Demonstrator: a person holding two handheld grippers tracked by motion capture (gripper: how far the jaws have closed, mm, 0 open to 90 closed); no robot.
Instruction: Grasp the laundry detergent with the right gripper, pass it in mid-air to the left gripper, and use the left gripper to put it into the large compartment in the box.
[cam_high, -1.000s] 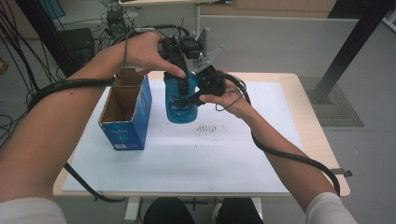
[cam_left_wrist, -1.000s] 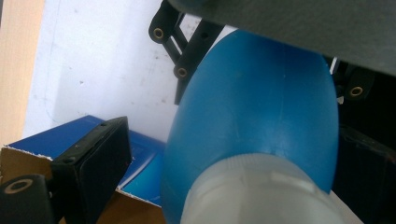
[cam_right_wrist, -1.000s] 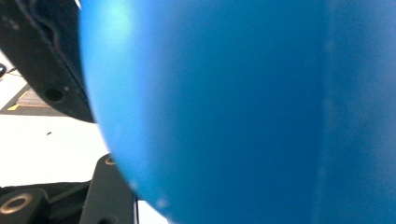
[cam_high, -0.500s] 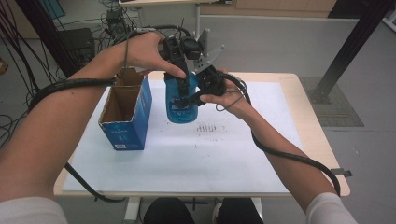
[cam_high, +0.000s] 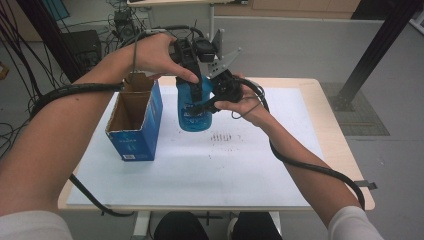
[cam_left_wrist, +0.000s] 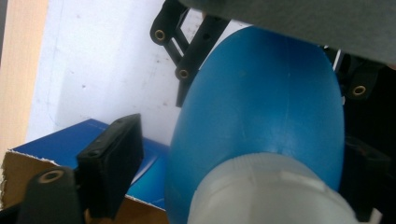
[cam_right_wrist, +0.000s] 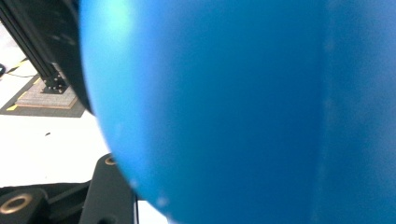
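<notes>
Now, left fingers (cam_left_wrist: 109, 170): just closing toward the white cap (cam_left_wrist: 275, 191), not yet pressing it.
Right gripper (cam_high: 220, 97): clamped on the blue bottle's (cam_high: 192, 107) side.
Bottle: upright, long axis vertical, held above the table (cam_high: 280, 165); cap directly under the left gripper (cam_high: 192, 70).
Nearby: open blue box (cam_high: 135, 122) just beside, left of the bottle.

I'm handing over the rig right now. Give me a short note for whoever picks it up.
Right gripper: shut on the blue bottle, gripping its body; the bottle's base is at the white mat.
Left gripper: over the bottle's white cap, jaws have just been closing; no grip visible yet.
Open blue cardboard box stands beside the bottle.
Done: bottle steadied.
Left: probably grip the cap.
</notes>
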